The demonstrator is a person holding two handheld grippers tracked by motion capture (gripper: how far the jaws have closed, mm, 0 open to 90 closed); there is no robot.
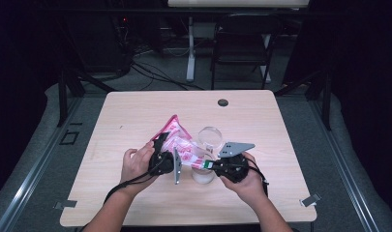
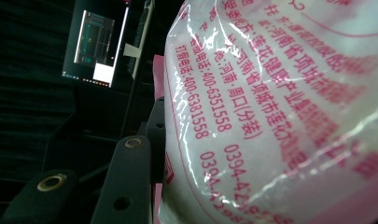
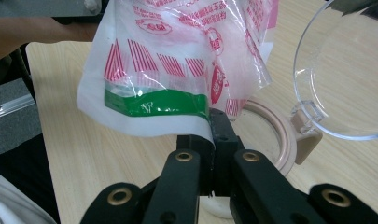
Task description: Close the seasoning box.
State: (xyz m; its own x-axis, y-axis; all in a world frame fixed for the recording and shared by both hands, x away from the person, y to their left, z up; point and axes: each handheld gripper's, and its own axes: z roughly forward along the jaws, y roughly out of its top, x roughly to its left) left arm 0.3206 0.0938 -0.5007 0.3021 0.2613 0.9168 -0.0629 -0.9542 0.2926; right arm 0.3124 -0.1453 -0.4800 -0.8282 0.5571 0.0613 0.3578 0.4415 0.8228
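Over the middle of the table, both grippers hold one plastic bag — clear film with pink print and a green band near its mouth. The left gripper has its jaws part-way spread and pressed against the full body of the bag, which swells against them in the left gripper view. The right gripper has its jaws pressed together, pinching the white edge of the bag just below the green band. Beneath the bag's mouth stands a jar with its clear hinged lid swung open — the bag hangs tilted above it.
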